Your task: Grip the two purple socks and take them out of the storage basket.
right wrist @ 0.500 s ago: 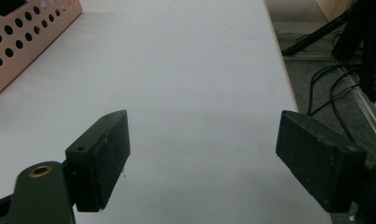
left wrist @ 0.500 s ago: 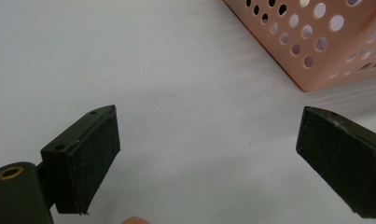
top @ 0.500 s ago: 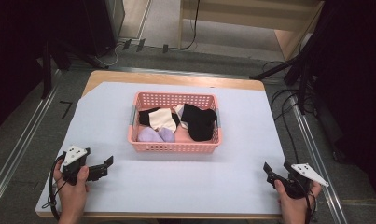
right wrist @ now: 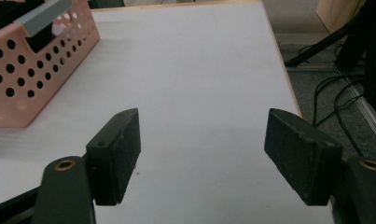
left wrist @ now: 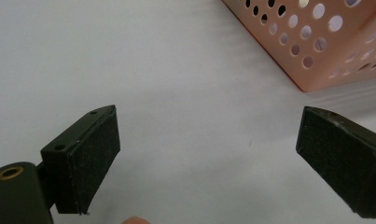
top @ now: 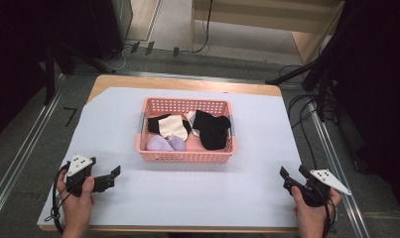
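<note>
1. The pink basket [top: 186, 156] stands mid-counter on the white sheet [top: 212, 193], holding socks — black [top: 213, 130], cream [top: 172, 128] and lilac [top: 160, 144].
2. The left gripper [top: 113, 176] rests near the counter's front left corner, jaws wide with nothing between them, pointing toward the basket.
3. The right gripper [top: 293, 174] sits at the front right — jaws spread wide and empty, well apart from the basket.

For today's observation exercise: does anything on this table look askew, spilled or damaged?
Nothing stands out. The pink basket sits square on the white sheet, with the socks bundled loosely inside it. The left gripper and right gripper wait open at the near corners.
</note>
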